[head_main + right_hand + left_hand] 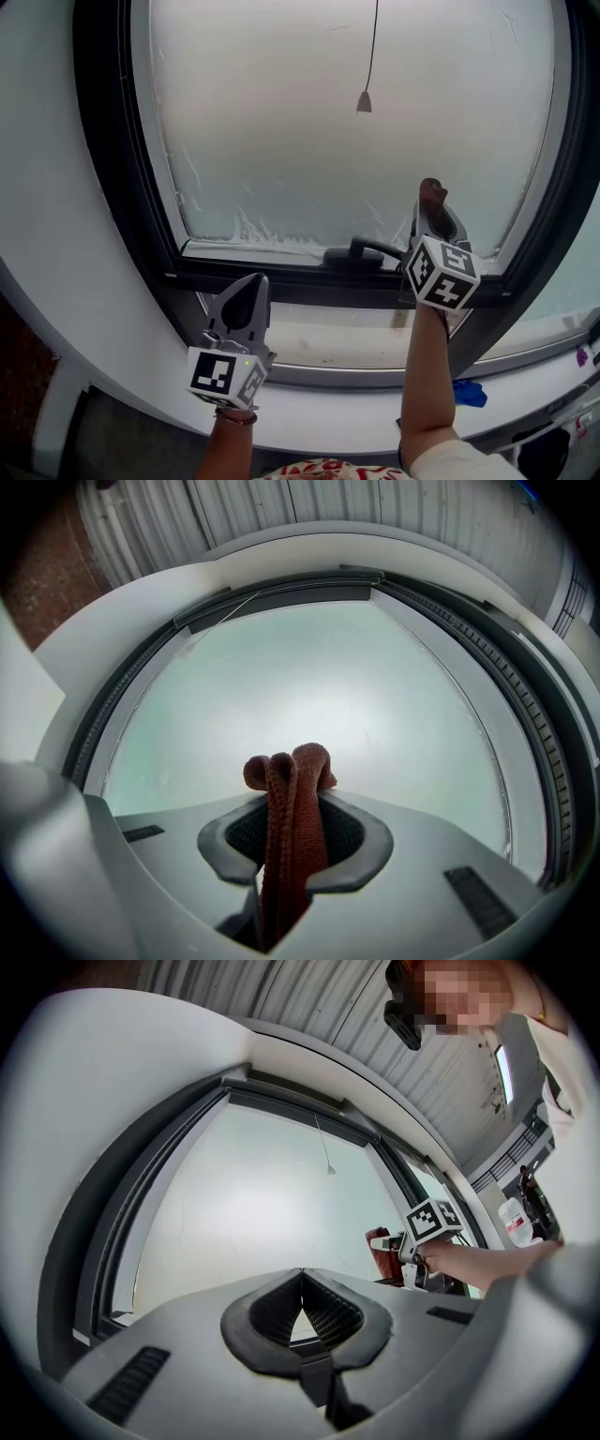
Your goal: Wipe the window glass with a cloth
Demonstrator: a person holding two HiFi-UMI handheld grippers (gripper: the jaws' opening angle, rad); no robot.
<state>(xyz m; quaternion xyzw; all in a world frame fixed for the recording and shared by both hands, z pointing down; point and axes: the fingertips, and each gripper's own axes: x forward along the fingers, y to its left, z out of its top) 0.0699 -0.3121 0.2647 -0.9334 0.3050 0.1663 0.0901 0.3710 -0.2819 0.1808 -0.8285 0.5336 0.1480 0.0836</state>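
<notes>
Right gripper [295, 803] is up at the pane, its fingers [364, 853] clamped tight on the cloth [289, 841]. It's a rust-brown knit bunched into folds, squeezed between the pads and poking out past the fingertips in a rounded lump. Straight ahead of those fingertips spreads the window glass [337, 686], pale and frosted. From the head view, the cloth's tip sits over the lower right part of the pane, just above the dark window frame [281, 274]. Whether it actually touches the glass, I can't tell. A black handle [371, 249] lies on the frame just left of the right fingers. Left gripper [302, 1274] hangs lower, below the frame and well apart to the left of the right one. Its fingers [349, 1321] are brought together at the tips with nothing between them, pointing up at the pane. White smears [251, 232] run along the bottom edge of the glass, above the left fingertips. High above both, a thin pull cord [364, 101] dangles in front of the pane.
</notes>
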